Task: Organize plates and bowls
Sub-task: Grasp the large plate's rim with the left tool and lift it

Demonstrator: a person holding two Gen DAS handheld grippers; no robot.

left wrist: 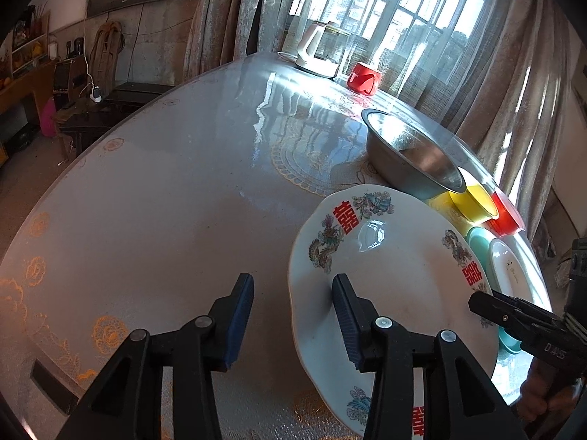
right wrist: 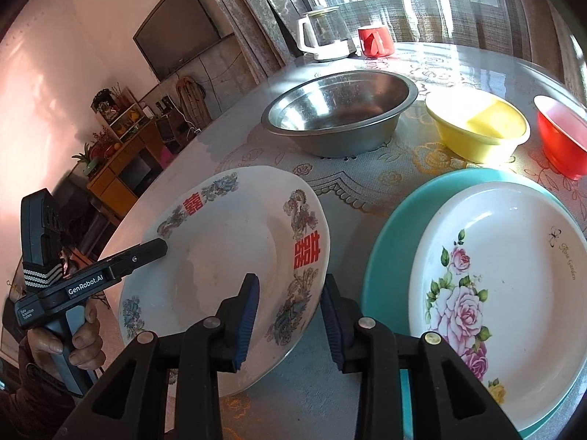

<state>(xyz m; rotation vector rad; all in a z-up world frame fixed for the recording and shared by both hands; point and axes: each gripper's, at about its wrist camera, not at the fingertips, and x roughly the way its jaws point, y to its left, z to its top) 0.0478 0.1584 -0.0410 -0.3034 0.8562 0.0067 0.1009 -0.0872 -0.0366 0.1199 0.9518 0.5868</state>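
Observation:
A white plate with red characters and dragon prints [left wrist: 400,278] [right wrist: 234,256] is tilted above the table. My left gripper [left wrist: 293,315] is open and straddles its left rim. My right gripper [right wrist: 290,315] is open and straddles its right rim. A white rose plate [right wrist: 513,267] lies on a teal plate [right wrist: 389,242] at the right. Behind stand a steel bowl [right wrist: 341,113] [left wrist: 407,154], a yellow bowl [right wrist: 477,128] [left wrist: 473,198] and a red bowl [right wrist: 561,139] [left wrist: 506,216].
A round table with a lace cloth under glass [left wrist: 165,201] carries everything. A glass kettle [right wrist: 323,33] [left wrist: 319,47] and a red mug [right wrist: 376,40] [left wrist: 363,77] stand at its far edge by the curtained window. A TV and shelves are at the left.

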